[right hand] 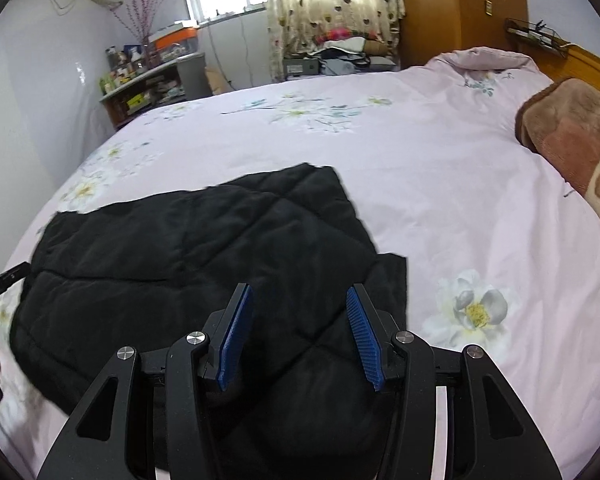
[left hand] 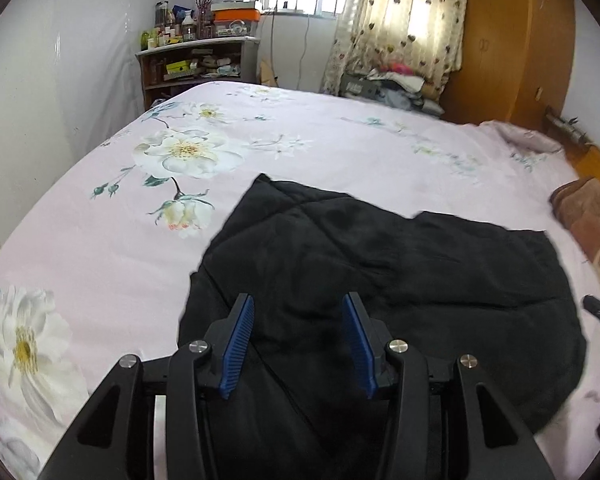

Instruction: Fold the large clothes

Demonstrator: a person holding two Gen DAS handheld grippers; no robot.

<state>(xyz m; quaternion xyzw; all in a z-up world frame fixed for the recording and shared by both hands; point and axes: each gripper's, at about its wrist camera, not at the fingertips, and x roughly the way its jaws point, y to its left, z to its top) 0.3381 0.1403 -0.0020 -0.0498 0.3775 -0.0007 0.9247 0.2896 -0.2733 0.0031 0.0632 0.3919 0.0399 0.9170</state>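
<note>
The black quilted padded garment lay flat on the pink floral-printed bedspread, near the bed's near edge. Diamond stitching lines ran across its surface, and one folded layer overlapped a lower layer, which showed as a stepped outline along the far edge.

The left gripper was positioned above the near portion of the garment. Its jaws stood apart, with black fabric visible in the gap between the blue ribbed pads. No fabric was clamped. Whether the pads touched the cloth could not be determined.

The right gripper was likewise positioned above the near portion of the black quilted padded garment. Its jaws were spread, and its blue ribbed pads held nothing. In this view the garment extended ahead and to the left of the tool, while bare pink floral-printed bedspread lay to the right.

A brown plush blanket rested at the right side of the bed, well apart from the garment. A cluttered shelf unit stood against the far wall, beside a window with a heart-patterned curtain.
</note>
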